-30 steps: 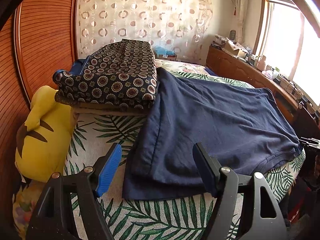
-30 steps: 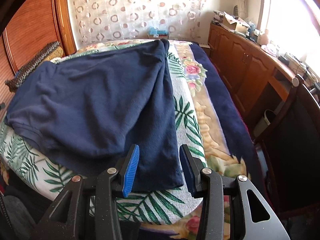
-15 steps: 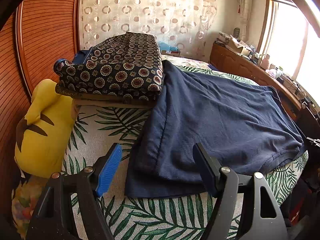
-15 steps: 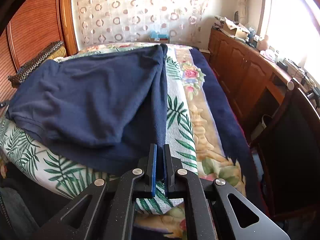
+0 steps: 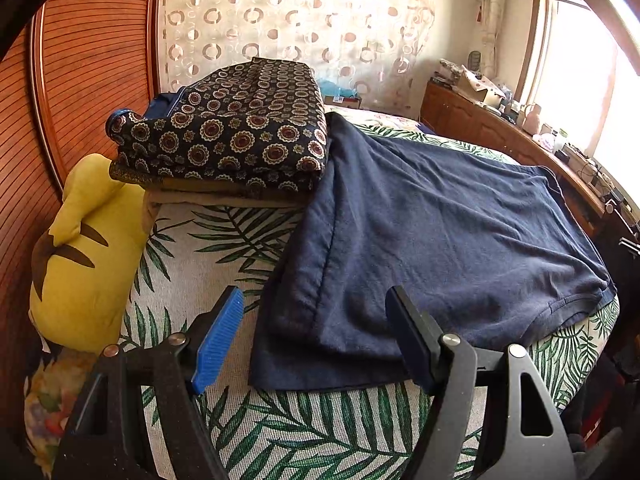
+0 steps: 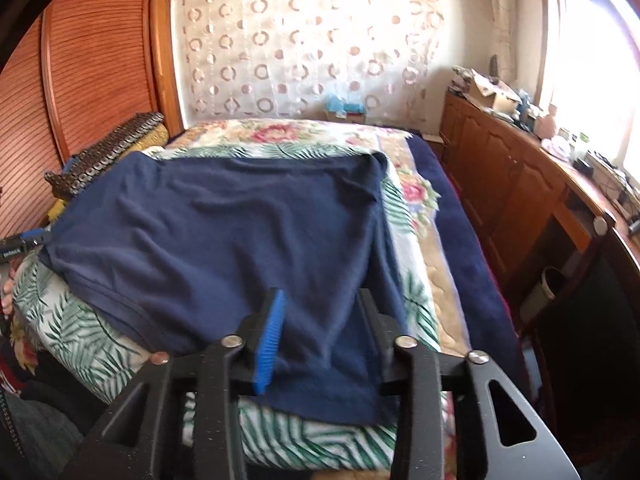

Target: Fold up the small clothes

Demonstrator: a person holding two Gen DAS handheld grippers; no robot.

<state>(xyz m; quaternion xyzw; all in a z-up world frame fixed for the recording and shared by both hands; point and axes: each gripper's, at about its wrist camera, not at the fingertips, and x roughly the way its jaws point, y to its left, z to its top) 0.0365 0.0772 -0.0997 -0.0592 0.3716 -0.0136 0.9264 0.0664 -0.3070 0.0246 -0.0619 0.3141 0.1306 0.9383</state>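
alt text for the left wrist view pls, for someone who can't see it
A navy garment lies spread on a palm-leaf bedspread, with the open left gripper hovering at its near edge. Beside it sit a stack of folded patterned clothes and a yellow plush toy.

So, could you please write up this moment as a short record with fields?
garment: navy T-shirt, spread flat on the leaf-print bedspread
left claw: open, over the shirt's near corner
right claw: jaws just opened, cloth between them, not pinched
beside shirt: folded patterned clothes, yellow plush toy
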